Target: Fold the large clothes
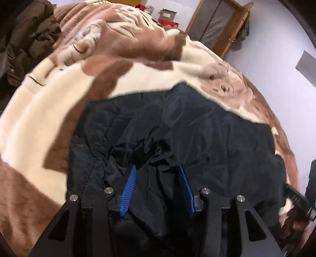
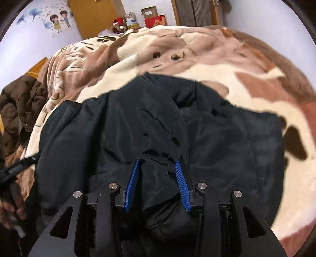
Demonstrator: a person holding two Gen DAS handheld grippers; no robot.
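- The left gripper (image 1: 158, 168) is nearest in its own view, its blue ribbed pads (image 1: 128, 189) spread apart with a bunched ridge of the black jacket (image 1: 197, 128) rising between them; the pads sit against the fabric, but whether they pinch it tight cannot be told.
- The right gripper (image 2: 158, 164) stands likewise, its blue pads (image 2: 182, 185) apart and a thick fold of the black jacket (image 2: 138, 122) filling the gap; how firm the hold is cannot be told either.
- The jacket lies spread and creased on the plush blanket (image 2: 227, 65), directly ahead of both grippers, with its far edge toward the printed animal face.
- At the left edge of the right wrist view, the person's hand (image 2: 11, 209) shows, blurred.
- The brown-and-cream blanket (image 1: 49, 102) covers the bed on every side of the jacket.
- A brown padded coat (image 2: 17, 110) lies heaped at the left side of the bed, well apart from the jacket.
- Beyond the bed stand a red box (image 2: 156, 20), a bottle (image 2: 130, 18) and a wooden-framed door (image 1: 219, 25) against the pale wall.
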